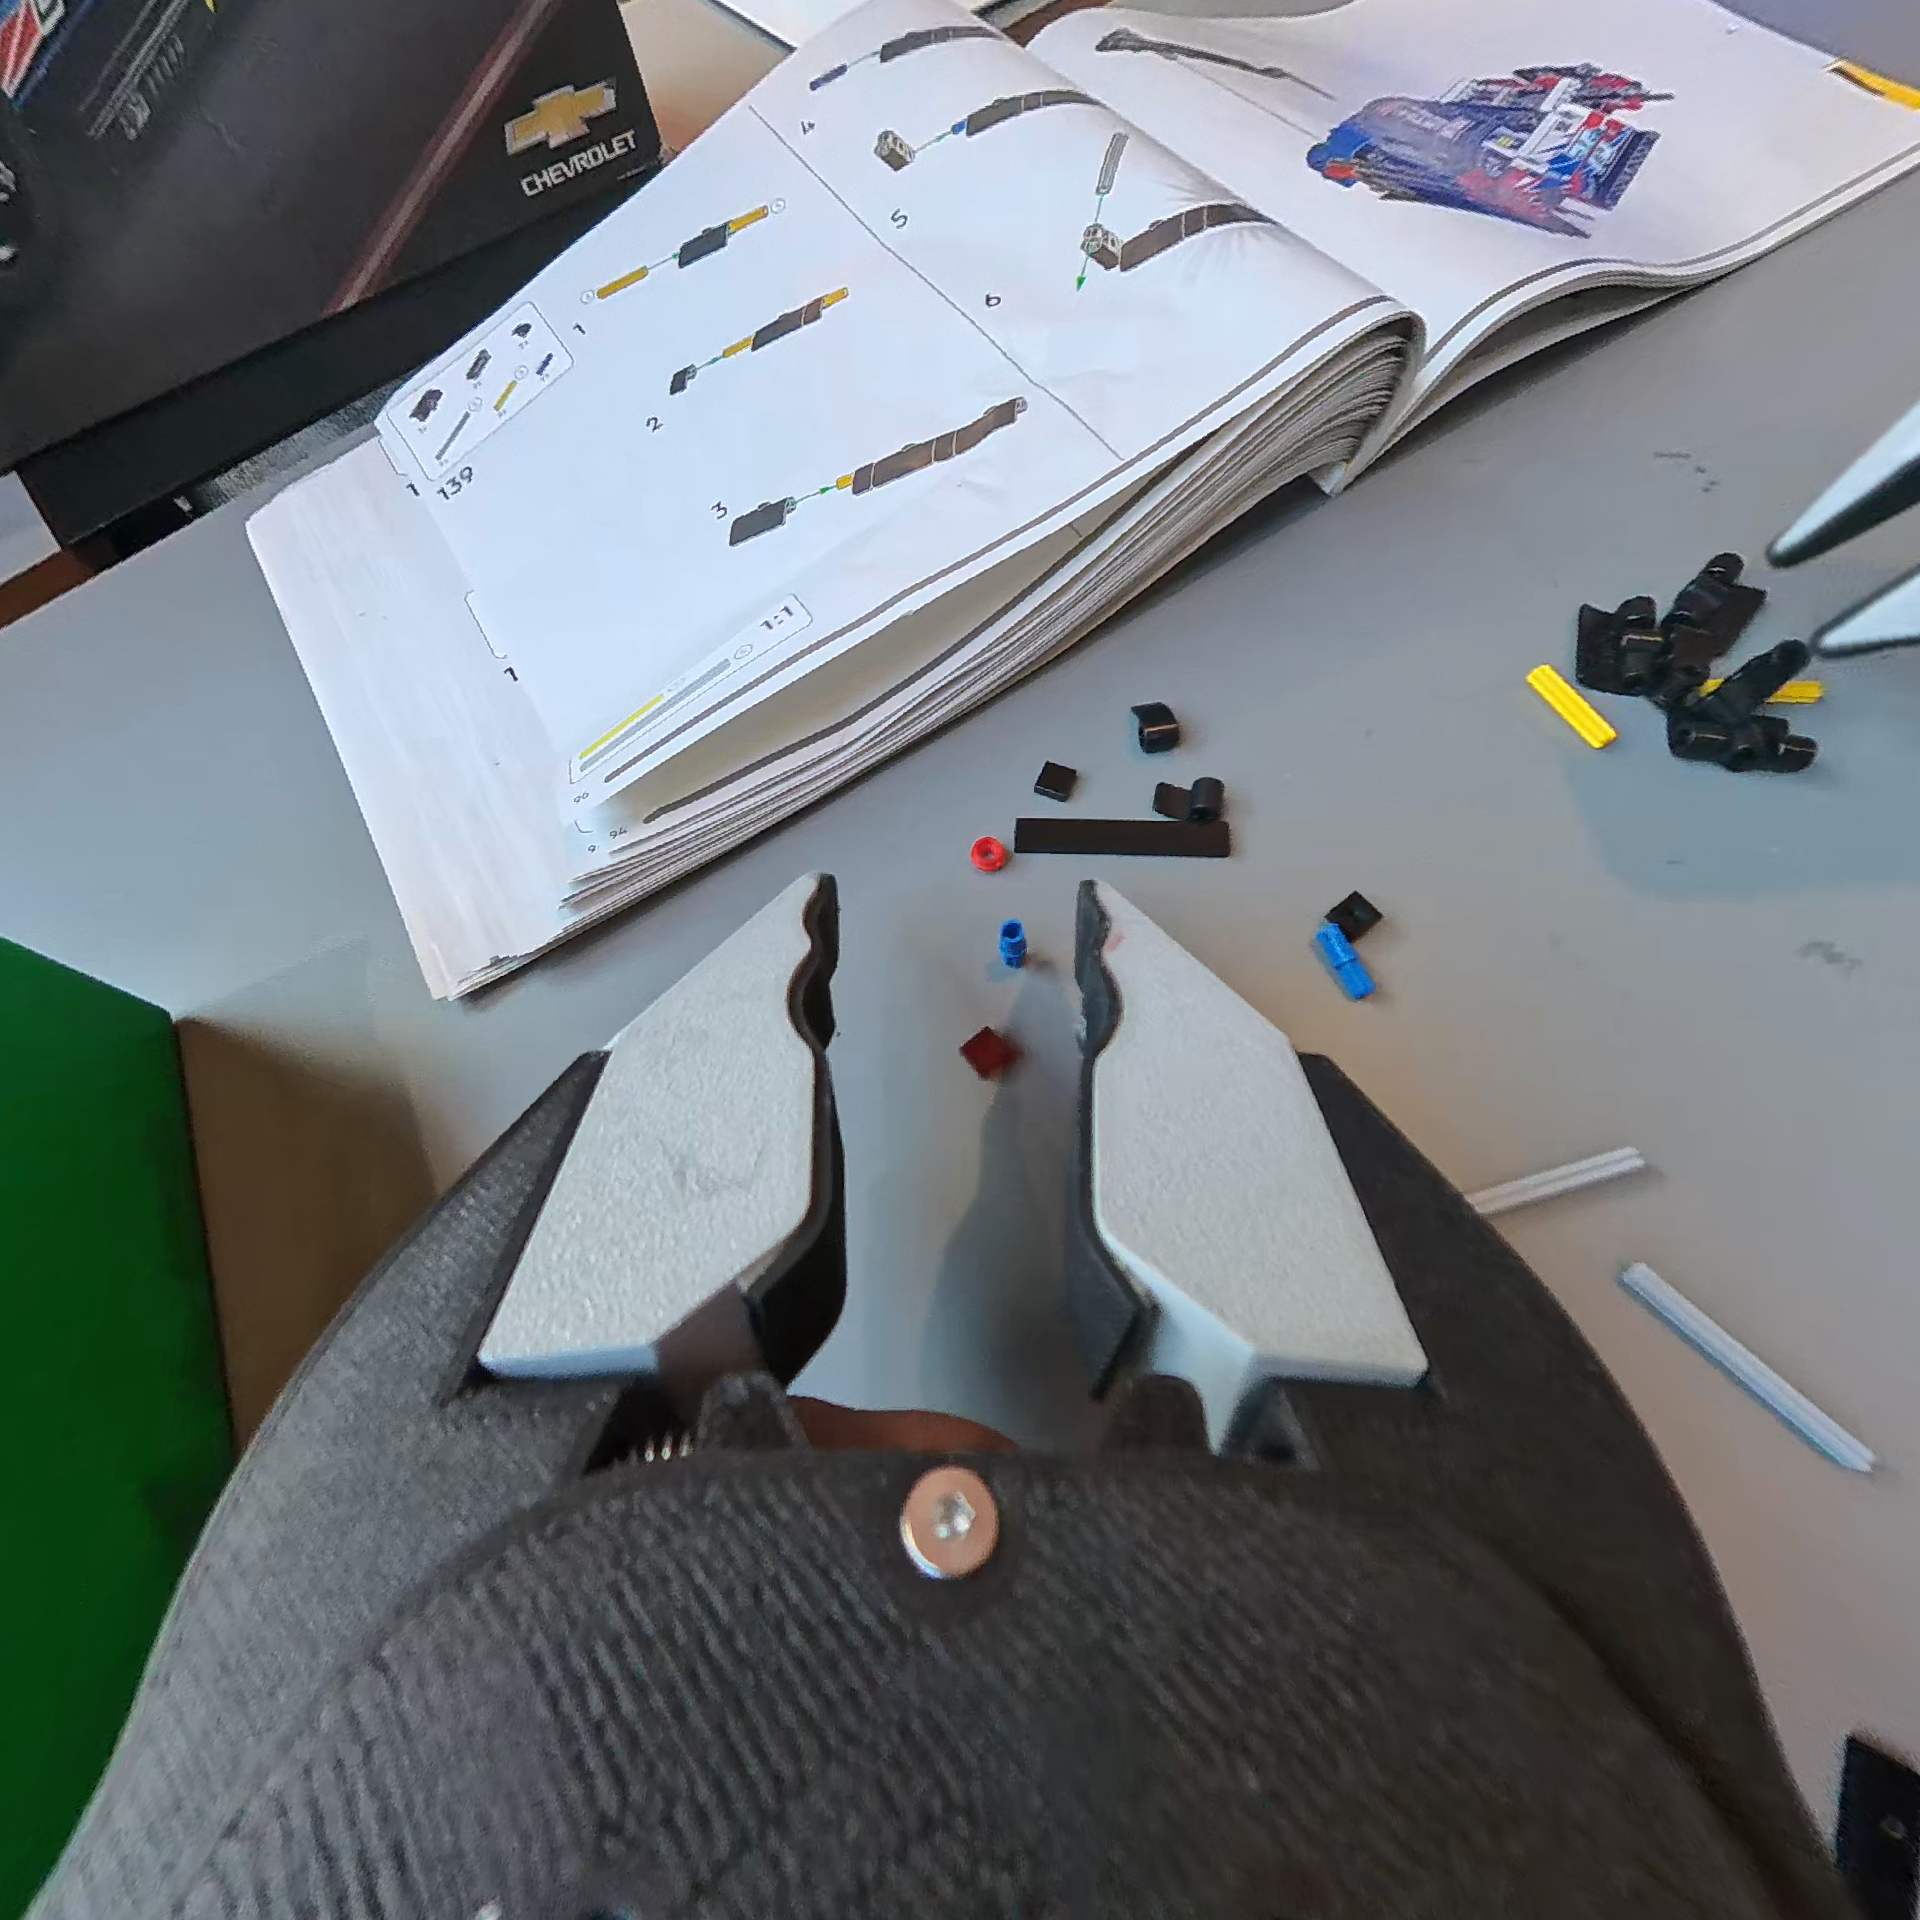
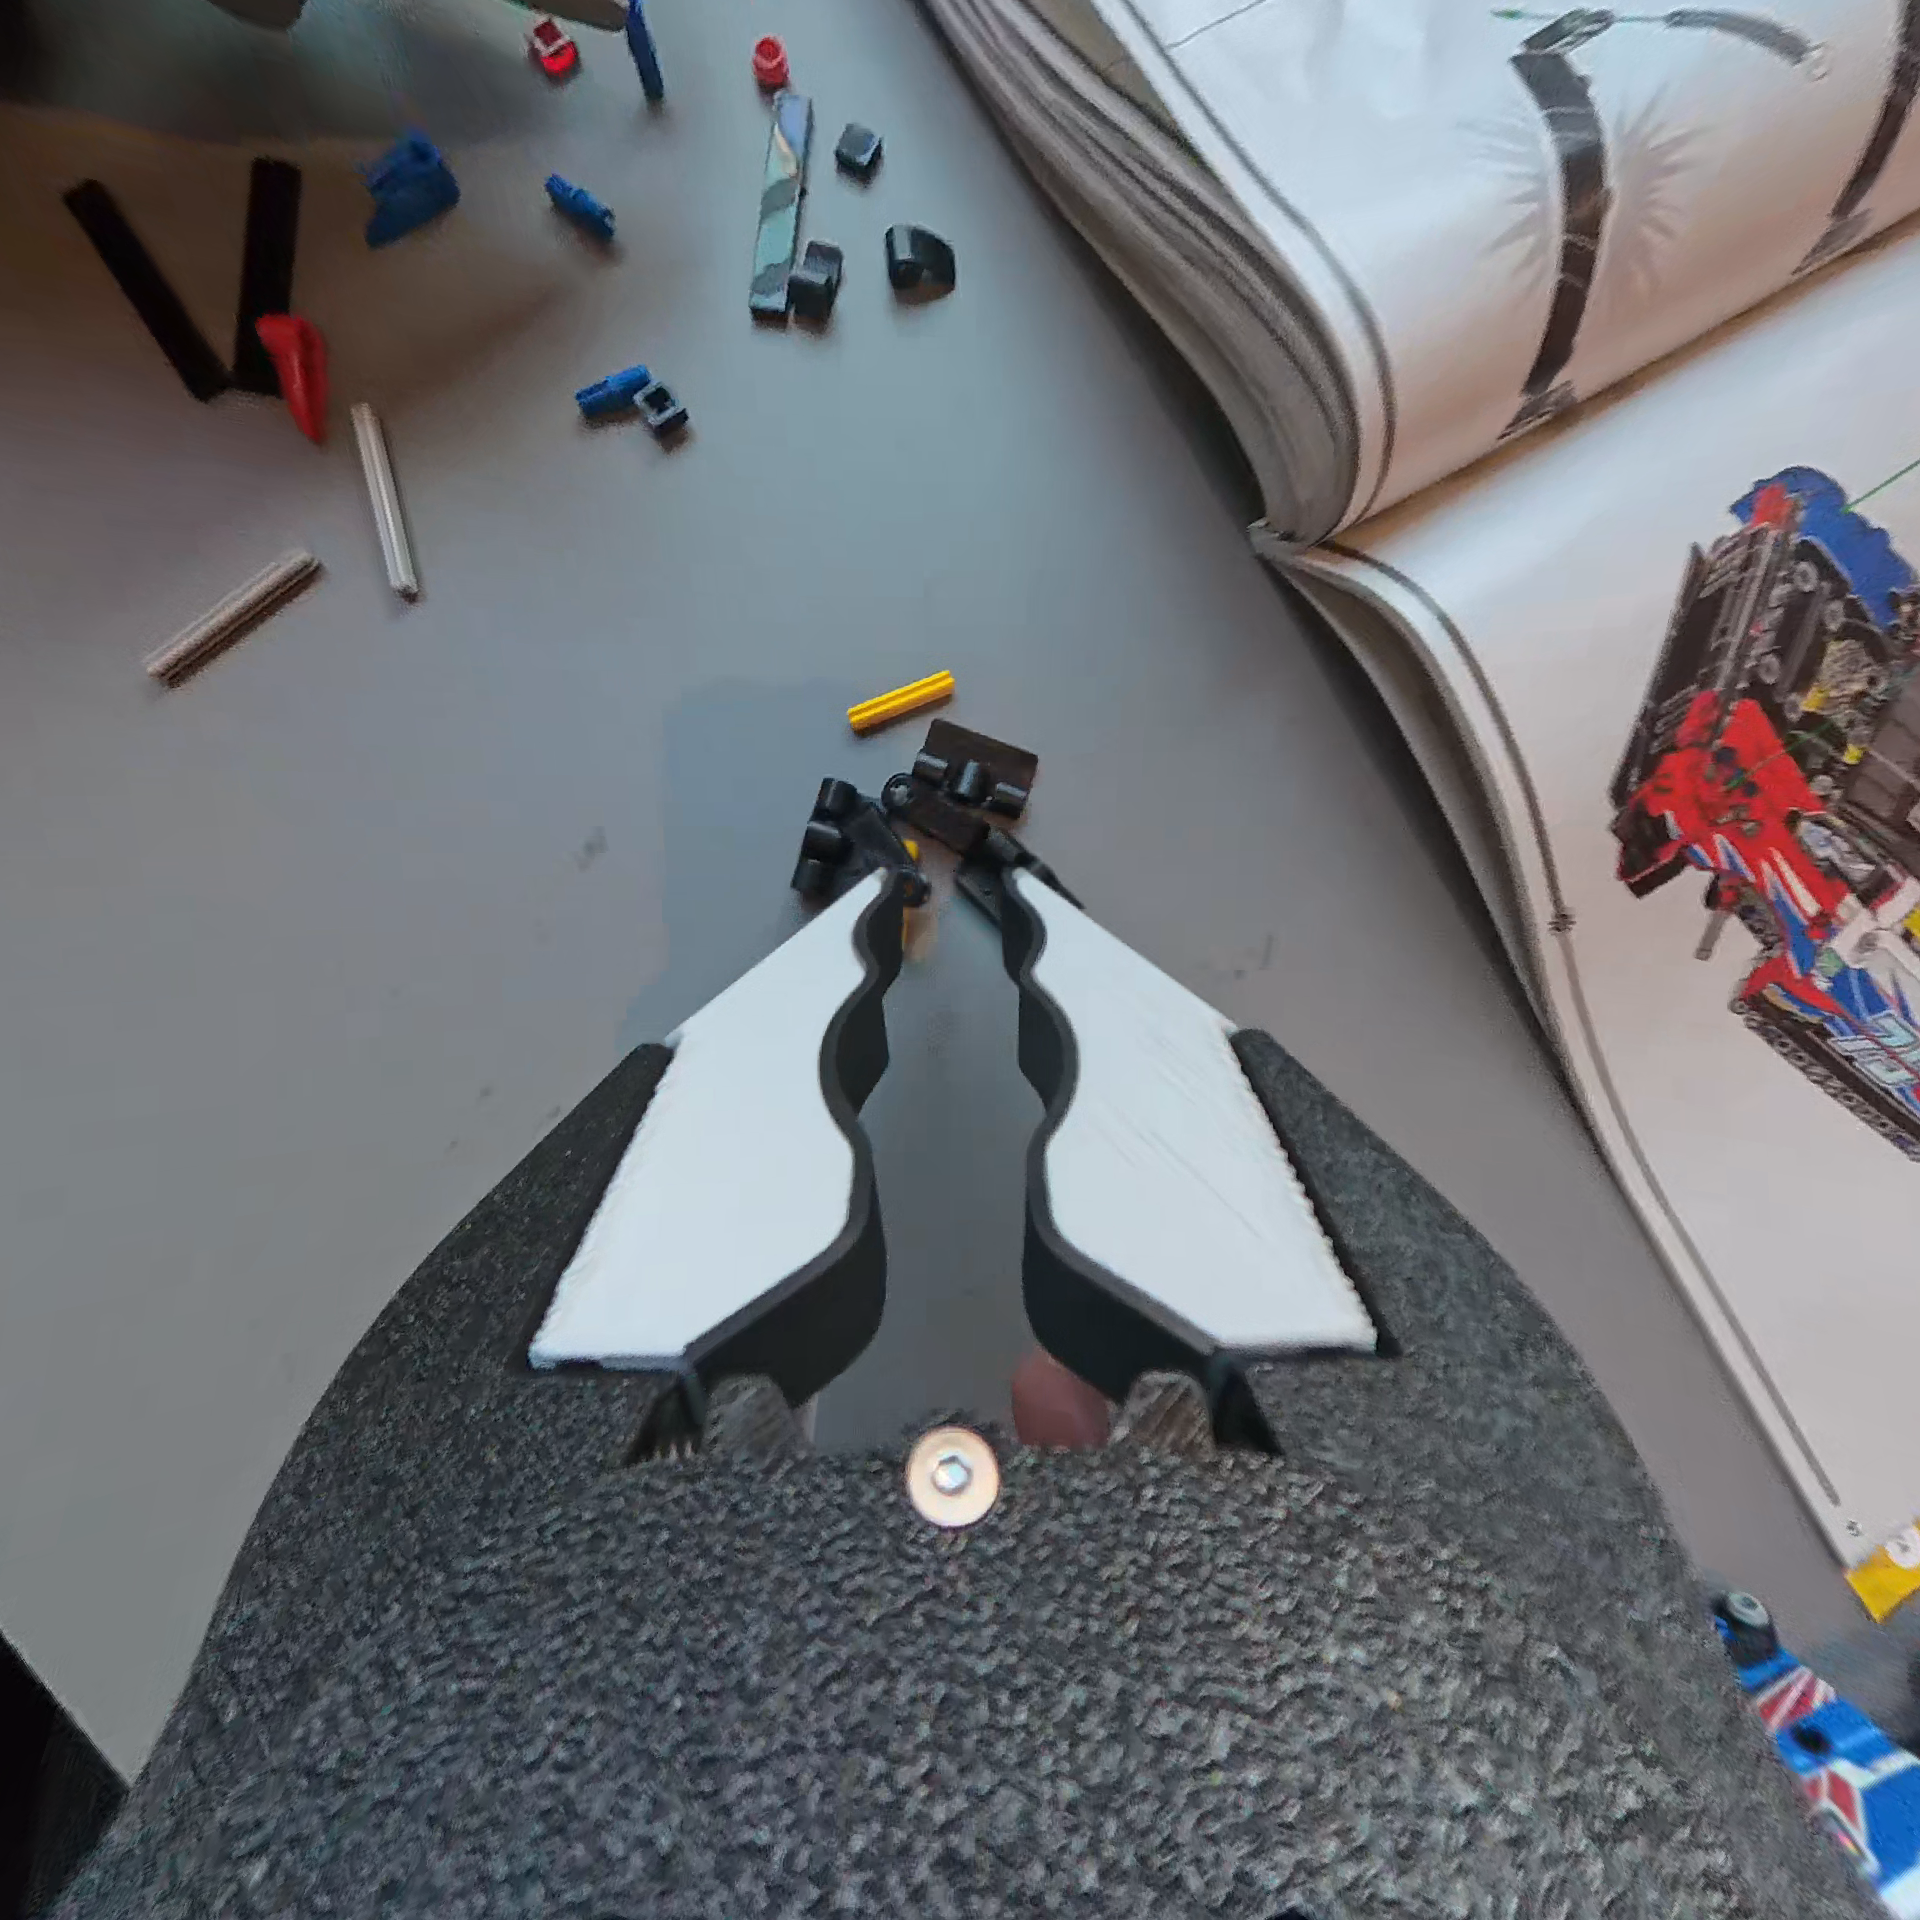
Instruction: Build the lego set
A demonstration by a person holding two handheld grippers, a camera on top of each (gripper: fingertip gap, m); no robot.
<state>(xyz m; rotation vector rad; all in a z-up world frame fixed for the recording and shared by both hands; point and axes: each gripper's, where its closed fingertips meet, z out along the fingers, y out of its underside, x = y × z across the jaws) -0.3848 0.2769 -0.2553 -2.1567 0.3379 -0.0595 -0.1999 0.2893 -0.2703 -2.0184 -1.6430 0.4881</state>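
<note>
At twelve o'clock of the right gripper (image 2: 951, 894), whose fingers stand narrowly apart holding nothing I can make out, lies the black connector cluster (image 2: 920, 810), light, rigid, slippery plastic, best pinched across its flat sides, while the left gripper (image 1: 956, 904) hangs wide open, empty.

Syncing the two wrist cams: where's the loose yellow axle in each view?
Left wrist view: yellow axle at far right, just left of the black connector pile.
Right wrist view: yellow axle at centre, just beyond the right gripper tips.
Shared landmark: the open instruction booklet.
</note>
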